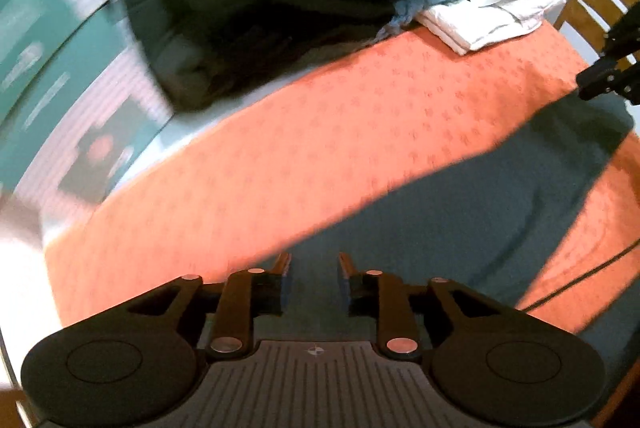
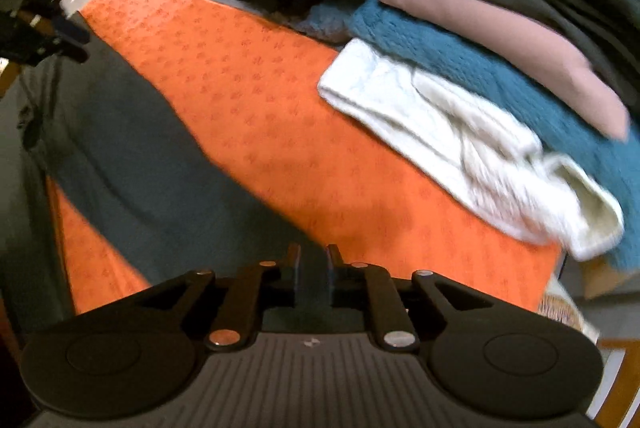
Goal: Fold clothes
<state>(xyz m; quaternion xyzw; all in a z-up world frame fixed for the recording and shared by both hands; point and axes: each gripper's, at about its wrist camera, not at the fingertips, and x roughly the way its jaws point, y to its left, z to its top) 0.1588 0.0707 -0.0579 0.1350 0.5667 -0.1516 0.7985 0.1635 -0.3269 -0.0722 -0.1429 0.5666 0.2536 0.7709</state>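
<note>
The dark slate-grey cloth garment (image 1: 460,212) lies as a long band on the orange patterned tabletop (image 1: 320,116), running 7-to-1 o'clock from the left tongs (image 1: 314,278), parted over it; the right tongs (image 2: 313,274), narrow, pinch its other end.

Matt black plastic forms the left gripper (image 1: 314,278), with shiny metal rivets. The dark teal garment (image 1: 460,212) looks like soft, smooth cloth on the woven, patterned orange tablecloth (image 2: 288,116). A blue folded towel (image 2: 460,56) looks nubbly; the wooden chair (image 1: 600,4) looks glossy.
</note>
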